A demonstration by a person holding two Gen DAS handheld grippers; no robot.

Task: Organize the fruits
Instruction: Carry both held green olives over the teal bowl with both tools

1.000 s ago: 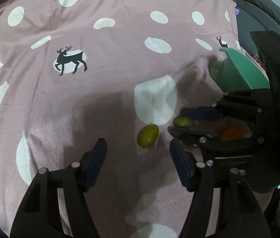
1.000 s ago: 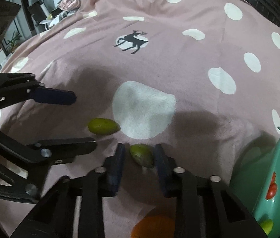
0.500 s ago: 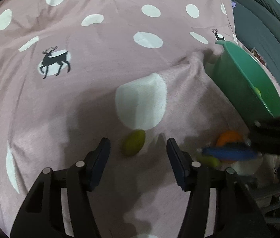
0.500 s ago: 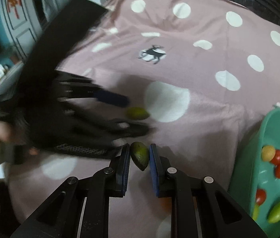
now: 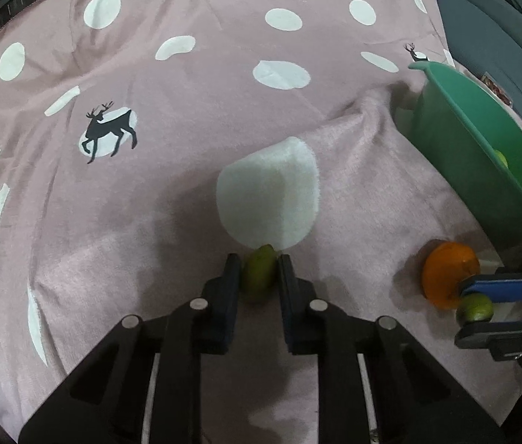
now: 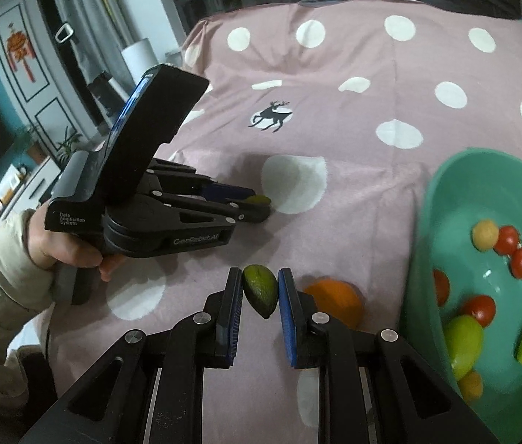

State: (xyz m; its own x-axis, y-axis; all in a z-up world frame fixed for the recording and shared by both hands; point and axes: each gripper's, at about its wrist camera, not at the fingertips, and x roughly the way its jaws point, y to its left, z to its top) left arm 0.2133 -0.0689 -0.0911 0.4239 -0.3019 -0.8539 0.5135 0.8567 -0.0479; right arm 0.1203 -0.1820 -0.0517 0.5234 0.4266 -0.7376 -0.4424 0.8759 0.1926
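Left wrist view: my left gripper (image 5: 259, 277) has its jaws clamped tight on a small green fruit (image 5: 259, 272) that lies on the pink spotted cloth (image 5: 187, 103), just at the near edge of a big white dot. I judge the fruit is gripped across its narrow waist so it won't squirt out when lifted. It does not look raised yet; it seems to sit on the cloth. To the right, the orange (image 5: 449, 273) rests on the cloth near the green bowl (image 5: 457, 137), which stands at the cloth's right side. The right gripper (image 5: 477, 305) shows at the frame edge, pinching a second green fruit (image 5: 475, 306) in front of the orange.

Right wrist view: my right gripper (image 6: 260, 292) is closed hard on its green fruit (image 6: 260, 288), held clear above the cloth, pointed end down. The orange (image 6: 338, 299) lies just beyond the right finger. The bowl (image 6: 490, 170) sits to the right and holds red tomatoes, two larger green fruits and a few pale round ones, so I take it as the target for both fruits. Across the cloth, a hand (image 6: 61, 248) in a beige sleeve holds the left gripper (image 6: 259, 203) low, its tips at the other green fruit (image 6: 261, 199).
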